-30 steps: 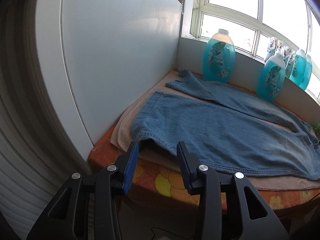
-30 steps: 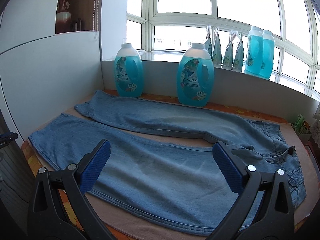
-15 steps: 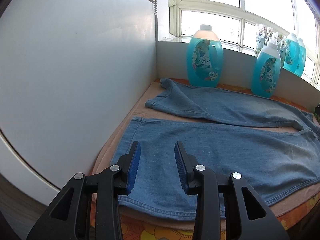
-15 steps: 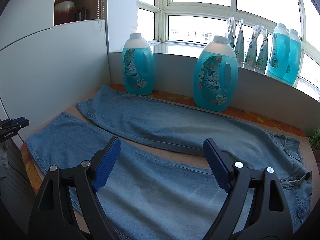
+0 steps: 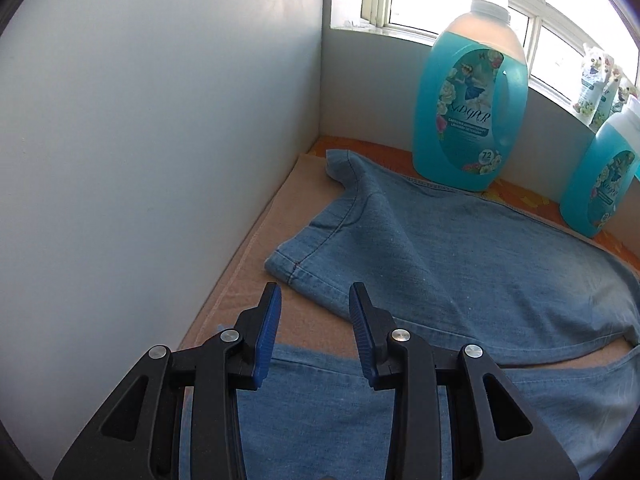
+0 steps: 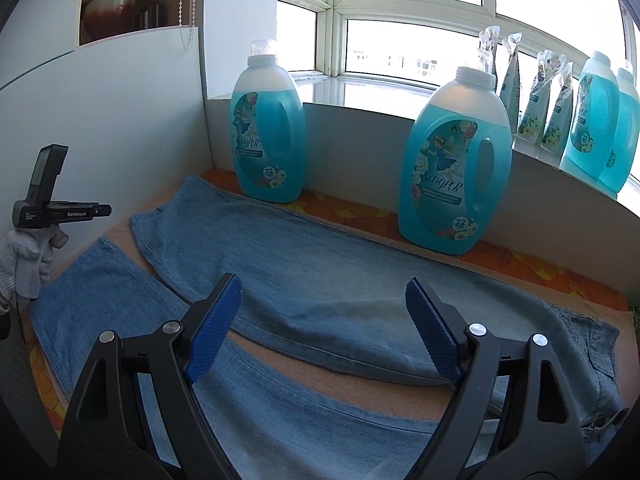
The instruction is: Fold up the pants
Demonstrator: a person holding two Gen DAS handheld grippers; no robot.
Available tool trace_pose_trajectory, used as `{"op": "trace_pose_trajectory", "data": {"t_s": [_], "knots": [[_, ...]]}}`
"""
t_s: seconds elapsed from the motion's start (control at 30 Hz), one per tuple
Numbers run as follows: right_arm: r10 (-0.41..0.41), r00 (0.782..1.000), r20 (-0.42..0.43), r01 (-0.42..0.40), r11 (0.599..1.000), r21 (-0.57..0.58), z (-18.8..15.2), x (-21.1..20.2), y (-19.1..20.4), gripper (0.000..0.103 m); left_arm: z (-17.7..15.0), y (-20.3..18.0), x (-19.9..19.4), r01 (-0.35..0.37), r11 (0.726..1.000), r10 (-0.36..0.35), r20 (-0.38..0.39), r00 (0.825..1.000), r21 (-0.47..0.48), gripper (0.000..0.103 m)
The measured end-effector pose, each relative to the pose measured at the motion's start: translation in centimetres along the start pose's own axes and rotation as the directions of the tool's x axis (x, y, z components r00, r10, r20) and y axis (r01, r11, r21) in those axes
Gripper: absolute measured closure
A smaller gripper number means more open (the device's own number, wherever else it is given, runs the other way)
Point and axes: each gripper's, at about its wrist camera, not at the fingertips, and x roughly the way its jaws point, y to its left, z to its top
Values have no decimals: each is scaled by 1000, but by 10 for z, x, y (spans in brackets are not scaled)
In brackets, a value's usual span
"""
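A pair of blue jeans (image 5: 460,264) lies flat on a tan mat (image 5: 256,248), its two legs spread apart and their hems toward the white side panel. My left gripper (image 5: 314,308) hovers over the gap between the legs, just short of the far leg's hem corner (image 5: 296,264). Its jaws stand a narrow way apart with nothing between them. My right gripper (image 6: 322,292) hangs wide open above the middle of the far leg (image 6: 320,272), holding nothing. In the right wrist view a gloved hand (image 6: 24,264) holds the left gripper (image 6: 105,210) at the left edge.
A white panel (image 5: 160,120) walls the left side close to the hems. Two large blue detergent bottles (image 6: 268,140) (image 6: 456,168) stand behind the jeans on the floral cloth (image 6: 360,216). More bottles and pouches (image 6: 552,112) line the window sill.
Both grippers moved forward over the table toward the far leg. The left went from the near leg's hem at the table edge to the far leg's hem. The right jaws narrowed slightly.
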Motion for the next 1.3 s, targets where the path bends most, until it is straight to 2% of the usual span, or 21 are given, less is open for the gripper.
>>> {"op": "trace_pose_trajectory", "data": {"t_s": [0.17,0.33,0.4,0.5,0.53,0.57,0.67,1.0,1.1,1.13,1.23,1.3], "knots": [[22,1000,-15,-21,999,37,-11,7,-12,16,10,15,44,27,991,-37,-74,997,-129,70],[-2,999,-37,4,999,51,-19,19,-26,16,15,23,70,-9,980,-13,-111,994,-197,70],[-6,999,-53,10,998,64,-22,26,-32,16,14,25,78,-1,975,-27,-124,992,-221,70],[-17,997,-75,22,997,75,-29,36,-40,16,12,23,91,-38,976,8,-142,990,-213,70],[-19,997,-80,25,997,77,-31,38,-41,16,10,24,93,-44,974,14,-136,991,-222,71],[-21,996,-84,27,997,79,-33,40,-42,16,12,23,95,-62,973,36,-116,993,-224,82],[-29,995,-94,36,996,81,-37,43,-45,16,11,22,97,-83,971,66,-85,994,-225,90],[-65,993,-99,73,994,80,-41,39,-49,16,9,17,57,-56,985,66,60,996,-161,94],[-70,992,-101,78,994,81,-41,38,-48,16,8,28,50,-42,978,57,69,996,-204,95],[-68,993,-101,76,994,79,-41,38,-47,16,6,32,45,-46,976,65,81,995,-213,95],[-67,993,-99,74,995,63,-39,38,-44,16,-6,32,35,-119,977,140,108,984,-176,95],[-63,993,-100,68,996,53,-38,39,-43,16,-11,29,37,-141,982,153,90,984,-123,95]]}}
